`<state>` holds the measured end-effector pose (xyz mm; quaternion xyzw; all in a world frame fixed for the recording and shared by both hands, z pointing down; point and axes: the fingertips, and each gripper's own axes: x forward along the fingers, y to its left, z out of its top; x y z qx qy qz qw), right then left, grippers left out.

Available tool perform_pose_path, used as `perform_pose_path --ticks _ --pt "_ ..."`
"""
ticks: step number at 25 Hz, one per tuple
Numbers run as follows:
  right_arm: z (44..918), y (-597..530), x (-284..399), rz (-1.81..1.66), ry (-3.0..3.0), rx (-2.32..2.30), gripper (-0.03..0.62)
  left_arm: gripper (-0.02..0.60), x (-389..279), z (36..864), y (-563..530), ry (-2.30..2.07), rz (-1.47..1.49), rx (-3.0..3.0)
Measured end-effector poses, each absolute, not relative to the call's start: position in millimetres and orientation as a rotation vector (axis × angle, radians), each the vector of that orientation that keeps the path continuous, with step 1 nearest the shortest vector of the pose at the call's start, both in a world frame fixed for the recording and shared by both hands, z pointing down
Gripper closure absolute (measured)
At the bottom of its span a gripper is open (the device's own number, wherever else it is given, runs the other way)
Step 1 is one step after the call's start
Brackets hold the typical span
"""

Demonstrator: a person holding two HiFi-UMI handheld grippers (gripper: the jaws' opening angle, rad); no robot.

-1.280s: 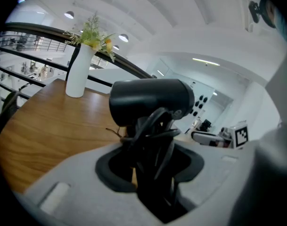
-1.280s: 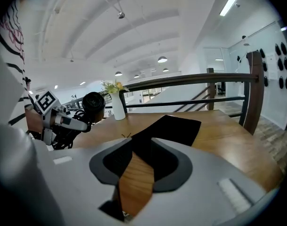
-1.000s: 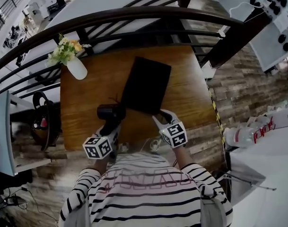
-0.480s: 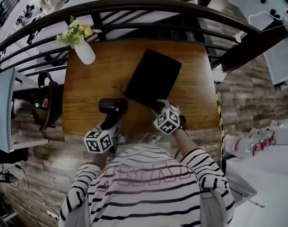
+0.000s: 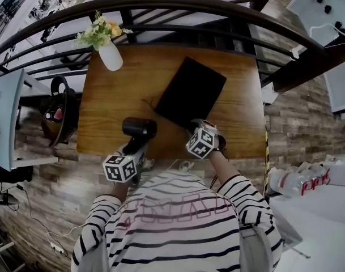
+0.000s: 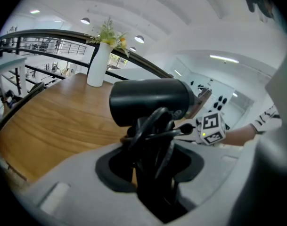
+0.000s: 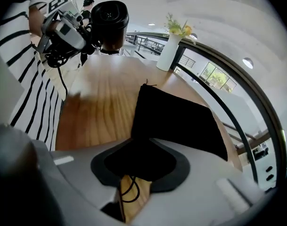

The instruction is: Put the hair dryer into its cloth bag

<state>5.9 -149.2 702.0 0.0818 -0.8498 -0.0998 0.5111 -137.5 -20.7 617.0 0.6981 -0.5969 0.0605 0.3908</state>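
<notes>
My left gripper (image 5: pixel 134 147) is clamped on the hair dryer (image 5: pixel 139 128), and I judge the right gripper (image 5: pixel 194 124), closing over the 6 o'clock edge of the cloth bag (image 5: pixel 190 92), should pinch one layer only.

Wrapped cord (image 6: pixel 152 126) hides most of the hair dryer (image 6: pixel 150 100) handle

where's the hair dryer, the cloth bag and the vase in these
hair dryer (image 5: pixel 139 128): head view, on its black barrel.
cloth bag (image 5: pixel 190 92): head view, middle of the flat black cloth.
vase (image 5: pixel 110 56): head view, on its white body below the flowers.
</notes>
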Motion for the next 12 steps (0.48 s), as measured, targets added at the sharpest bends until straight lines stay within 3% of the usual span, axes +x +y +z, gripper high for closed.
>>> perform_pose_path --ticks 4,12 --pt "704 -154 6 -0.229 -2.039 0.229 0.568 0.416 -134 621 -19 -1.493 0.176 1.782" --pt "689 -153 2 -0.027 -2.168 0.302 0.580 0.416 -129 629 -20 -1.443 0.220 1.804"
